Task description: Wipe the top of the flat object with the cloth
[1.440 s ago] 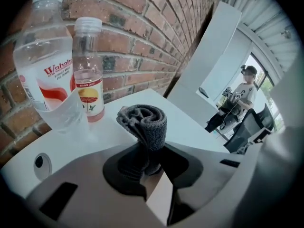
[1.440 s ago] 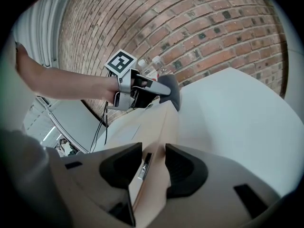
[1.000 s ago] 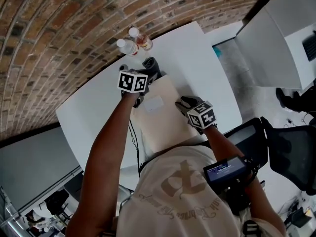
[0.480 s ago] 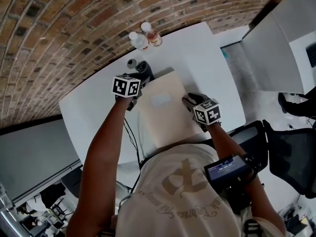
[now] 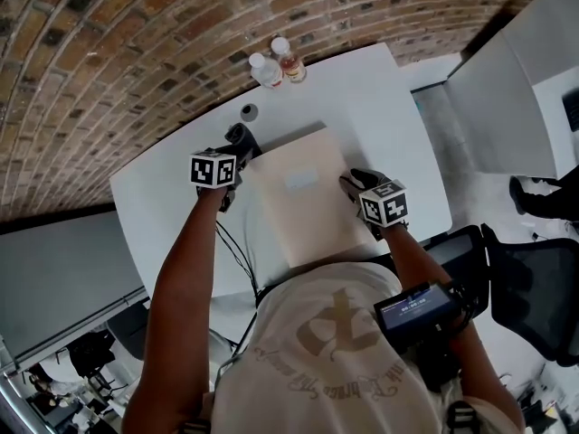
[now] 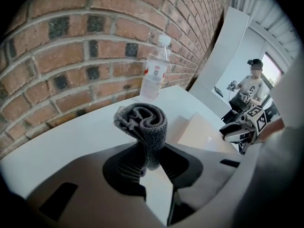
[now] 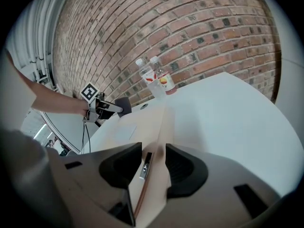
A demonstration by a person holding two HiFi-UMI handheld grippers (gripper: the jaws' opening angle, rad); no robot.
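Observation:
A beige flat box (image 5: 303, 197) lies in the middle of the white table (image 5: 380, 89). My left gripper (image 5: 237, 145) is shut on a rolled dark grey cloth (image 5: 244, 136), held just off the box's far left corner, over the table. In the left gripper view the cloth (image 6: 142, 122) sticks up from between the jaws, with the box (image 6: 204, 132) to its right. My right gripper (image 5: 355, 180) is shut on the box's right edge; in the right gripper view that edge (image 7: 152, 146) runs between the two pads. The left gripper (image 7: 107, 107) shows there beyond the box.
Two clear bottles (image 5: 267, 69) (image 5: 289, 60) stand at the table's far edge against the brick wall. A small dark round cap (image 5: 248, 111) lies behind the cloth. A black cable (image 5: 237, 251) hangs off the near edge. An office chair (image 5: 525, 287) is at the right.
My left gripper has carried the cloth to the left, from the box's far corner to beside its left edge. The right gripper has kept its hold on the box.

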